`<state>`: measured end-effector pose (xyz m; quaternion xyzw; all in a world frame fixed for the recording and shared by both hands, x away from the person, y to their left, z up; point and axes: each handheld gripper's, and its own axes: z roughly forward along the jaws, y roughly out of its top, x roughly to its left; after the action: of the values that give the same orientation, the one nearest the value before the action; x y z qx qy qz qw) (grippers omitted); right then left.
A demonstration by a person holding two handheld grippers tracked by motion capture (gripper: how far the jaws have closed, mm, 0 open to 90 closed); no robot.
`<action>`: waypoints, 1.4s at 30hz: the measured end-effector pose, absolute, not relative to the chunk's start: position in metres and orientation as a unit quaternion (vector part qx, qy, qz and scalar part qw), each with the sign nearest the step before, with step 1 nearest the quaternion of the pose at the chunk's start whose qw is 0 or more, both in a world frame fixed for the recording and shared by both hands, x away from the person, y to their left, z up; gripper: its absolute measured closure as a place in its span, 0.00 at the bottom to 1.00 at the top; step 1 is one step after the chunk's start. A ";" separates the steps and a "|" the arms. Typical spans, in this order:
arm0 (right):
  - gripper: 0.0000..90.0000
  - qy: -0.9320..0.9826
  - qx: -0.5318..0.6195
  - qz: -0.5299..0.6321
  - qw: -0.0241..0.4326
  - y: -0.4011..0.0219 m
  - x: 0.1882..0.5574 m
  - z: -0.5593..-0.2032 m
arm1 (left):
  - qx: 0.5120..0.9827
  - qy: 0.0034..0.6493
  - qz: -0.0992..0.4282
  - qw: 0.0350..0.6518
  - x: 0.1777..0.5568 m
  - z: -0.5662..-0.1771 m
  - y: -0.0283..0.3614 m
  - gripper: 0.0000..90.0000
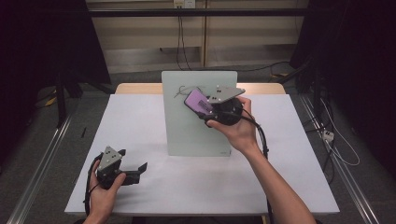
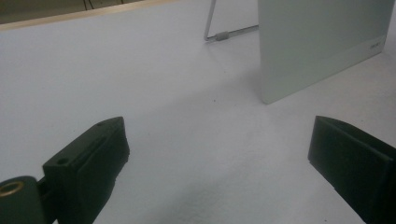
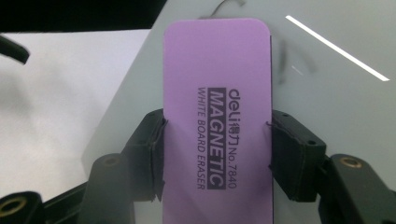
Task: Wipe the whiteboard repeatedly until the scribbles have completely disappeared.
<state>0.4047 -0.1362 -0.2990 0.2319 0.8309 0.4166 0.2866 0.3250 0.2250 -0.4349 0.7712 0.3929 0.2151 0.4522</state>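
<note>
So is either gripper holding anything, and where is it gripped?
The right gripper clamps the purple whiteboard eraser by its two long side edges, near its lower half. The left gripper is open, holding nothing.

Two bare forearms, no sleeves visible, enter from the near edge, each hand holding a black two-jaw gripper. The left gripper has a blocky black body topped by a grey three-cornered plate dotted with small dark holes, and a black cable trailing past the left hand. Its own view shows two thick black jaws and a brass-coloured ring at the lower left. The right gripper carries a similar grey plate with dark holes, a rounded black body and a thick black cable running along the right forearm. Its own view shows black padded jaws with small screw holes and brass-ringed pivots.
</note>
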 end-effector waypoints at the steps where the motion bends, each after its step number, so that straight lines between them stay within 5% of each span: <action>1: 0.47 0.830 0.233 0.416 0.290 -0.138 0.405 -0.296 | 0.771 0.393 0.215 0.452 0.325 -0.435 0.225 0.05; 10: 0.47 0.819 0.245 0.418 0.308 -0.142 0.409 -0.281 | 0.771 0.394 0.215 0.453 0.325 -0.436 0.224 0.05; 28: 0.47 0.863 0.208 0.386 0.249 -0.104 0.399 -0.332 | 0.771 0.393 0.215 0.453 0.325 -0.436 0.224 0.05; 42: 0.47 0.826 0.238 0.417 0.296 -0.133 0.413 -0.278 | 0.771 0.393 0.215 0.453 0.325 -0.435 0.225 0.05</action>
<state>0.4129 -0.1325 -0.2779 0.2380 0.8257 0.4170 0.2960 0.3249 0.2253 -0.4348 0.7705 0.3933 0.2151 0.4531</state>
